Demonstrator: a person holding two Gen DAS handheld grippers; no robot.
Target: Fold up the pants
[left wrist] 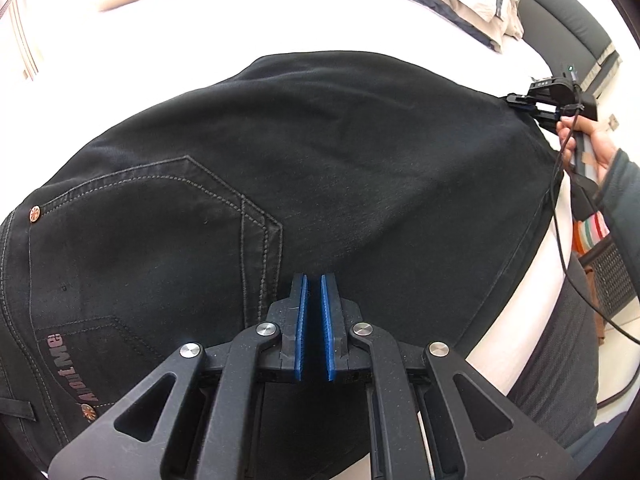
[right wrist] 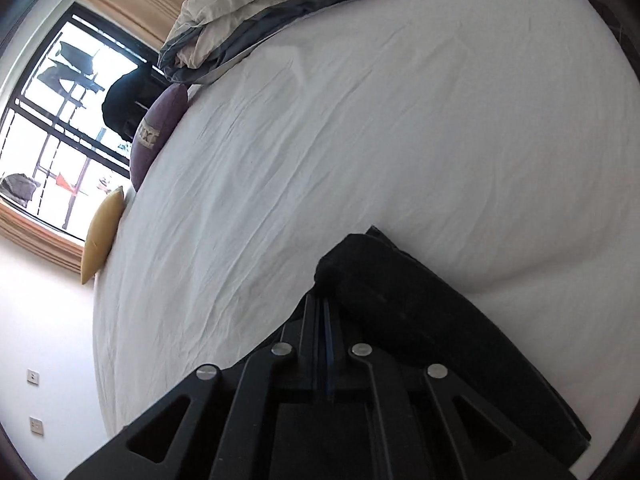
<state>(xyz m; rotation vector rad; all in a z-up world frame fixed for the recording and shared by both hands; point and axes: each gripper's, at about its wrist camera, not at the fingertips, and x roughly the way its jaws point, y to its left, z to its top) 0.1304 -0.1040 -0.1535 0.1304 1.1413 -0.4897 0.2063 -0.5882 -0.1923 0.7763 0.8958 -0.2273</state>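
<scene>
Left claw (left wrist: 314,280) pinches the pants' (left wrist: 280,160) near edge, right claw (left wrist: 520,101) clamps their far corner, pants flat on the bed (left wrist: 320,24), so we reckon halved, more folds left.

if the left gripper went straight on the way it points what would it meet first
Most likely the black pants themselves: the left gripper sits low over the fabric beside the back pocket, jaws nearly shut. Height above the cloth is unclear.

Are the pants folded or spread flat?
Folded: the pants show one back pocket, and doubled layers bunch at the right gripper.
</scene>
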